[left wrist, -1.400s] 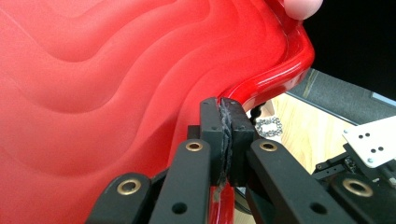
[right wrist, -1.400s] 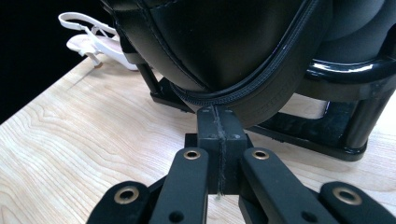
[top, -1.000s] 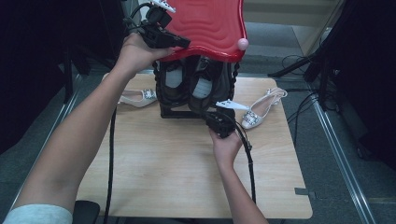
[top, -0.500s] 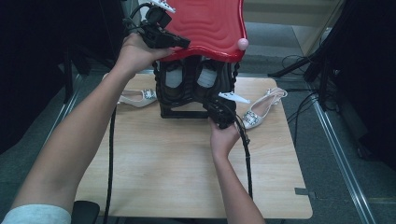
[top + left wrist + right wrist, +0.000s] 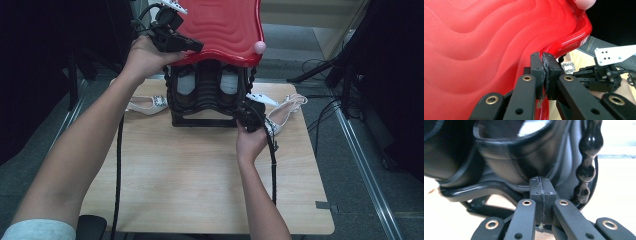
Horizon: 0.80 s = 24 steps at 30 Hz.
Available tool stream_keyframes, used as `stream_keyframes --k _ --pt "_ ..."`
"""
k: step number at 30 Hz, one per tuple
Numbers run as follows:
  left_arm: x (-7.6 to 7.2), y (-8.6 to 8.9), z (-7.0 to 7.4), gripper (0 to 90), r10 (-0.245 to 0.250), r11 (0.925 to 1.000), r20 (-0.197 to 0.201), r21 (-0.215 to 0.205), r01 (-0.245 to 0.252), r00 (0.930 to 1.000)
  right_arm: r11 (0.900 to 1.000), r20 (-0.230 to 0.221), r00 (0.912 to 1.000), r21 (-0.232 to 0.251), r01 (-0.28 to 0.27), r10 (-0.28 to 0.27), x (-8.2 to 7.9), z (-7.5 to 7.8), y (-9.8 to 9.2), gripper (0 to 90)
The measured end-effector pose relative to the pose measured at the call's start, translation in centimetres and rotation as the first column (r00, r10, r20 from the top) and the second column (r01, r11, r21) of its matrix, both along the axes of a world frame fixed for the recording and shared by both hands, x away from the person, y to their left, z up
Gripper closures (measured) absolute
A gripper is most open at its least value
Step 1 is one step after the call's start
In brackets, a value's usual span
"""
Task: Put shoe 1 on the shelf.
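Up top, left tool (image 5: 192,46) clamps red lid (image 5: 225,25) rim; right tool (image 5: 540,182) shut empty at black rack (image 5: 207,100); sandals flank rack.

One red lid (image 5: 225,27), one black rack (image 5: 205,100), two white sandals (image 5: 145,104) (image 5: 282,112) (one each side).

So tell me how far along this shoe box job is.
Done: the red lid is raised, and the black box under it already holds a dark pair of shoes.
In hand: the left gripper is shut on the lid's rim, holding it up; the right gripper, jaws shut, is at the box's front right corner.
Left: two light sandals lie on the table beside the box; the lid isn't closed.
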<state>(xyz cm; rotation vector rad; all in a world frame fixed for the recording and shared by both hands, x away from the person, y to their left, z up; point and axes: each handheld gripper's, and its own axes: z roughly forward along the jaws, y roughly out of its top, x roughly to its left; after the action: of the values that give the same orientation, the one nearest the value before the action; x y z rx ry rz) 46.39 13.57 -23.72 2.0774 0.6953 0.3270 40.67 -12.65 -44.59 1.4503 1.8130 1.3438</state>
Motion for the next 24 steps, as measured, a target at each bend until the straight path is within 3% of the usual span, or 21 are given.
stream_keyframes --k 5,10,12,15,17,21,24 --pt "0.0 0.0 0.0 89.8 0.005 0.9999 -0.008 -0.016 -0.006 1.0000 0.997 -0.007 0.9968 -0.002 -0.080 0.080 -1.5 0.0 -0.1 90.0" --pt "-0.4 0.0 0.2 89.9 0.024 0.9997 -0.011 0.002 -0.024 0.9997 0.989 -0.019 0.9886 0.011 -0.149 0.149 -3.0 -0.2 -0.4 90.0" --pt "-0.8 0.1 0.4 89.7 0.015 0.9998 -0.023 0.016 -0.014 0.9996 0.983 -0.019 0.9826 0.017 -0.184 0.185 -3.6 -0.1 -0.5 87.3" --pt "-2.0 0.3 0.6 87.0 -0.003 1.0000 -0.013 0.002 0.003 0.9999 0.971 -0.029 0.9711 0.013 -0.237 0.237 -4.7 0.0 -0.9 84.9" --pt "-2.9 0.4 0.5 84.6 -0.015 0.9999 0.001 -0.001 0.015 0.9999 0.960 -0.044 0.9591 0.014 -0.279 0.280 -5.3 -0.2 -1.2 82.0" --pt "-4.4 0.8 0.2 79.2 -0.029 0.9995 -0.001 -0.015 0.029 0.9996 0.947 -0.065 0.9453 0.024 -0.319 0.320 -6.3 -0.6 -1.7 78.7" --pt "-5.5 0.9 -0.2 72.5 -0.038 0.9993 -0.004 0.002 0.038 0.9993 0.939 -0.068 0.9370 0.043 -0.340 0.343 -6.9 -1.0 -2.2 73.3"
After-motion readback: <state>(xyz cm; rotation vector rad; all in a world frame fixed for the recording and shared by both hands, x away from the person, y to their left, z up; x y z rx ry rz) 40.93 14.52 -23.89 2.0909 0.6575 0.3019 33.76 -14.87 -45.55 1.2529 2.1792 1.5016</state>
